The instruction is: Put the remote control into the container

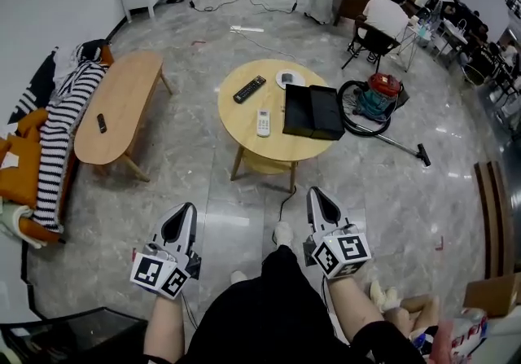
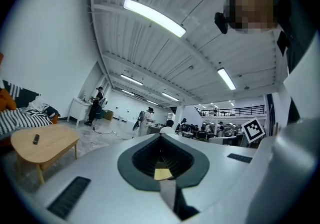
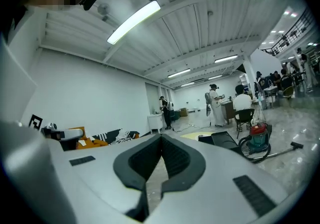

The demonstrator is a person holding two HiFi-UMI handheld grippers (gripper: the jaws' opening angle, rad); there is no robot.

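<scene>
I find the black remote control [image 1: 249,89], long and slim, near the round table's [image 1: 238,124] far left edge. A white remote [image 1: 263,122] lies mid-table, and the black container [image 1: 313,111] sits open at the right edge. The left gripper [image 1: 189,209] and right gripper [image 1: 315,194] are both closed and empty, well short of the table

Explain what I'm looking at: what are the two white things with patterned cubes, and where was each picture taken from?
No robot: a person holds a two-jaw tool in each hand, and the cubes are part of the tools. The head view looks down from their head at the left tool and right tool; the other two pictures come from a camera on each tool. Both are shut and empty. Ahead, a round table carries a black remote, a white remote and a black container.
</scene>
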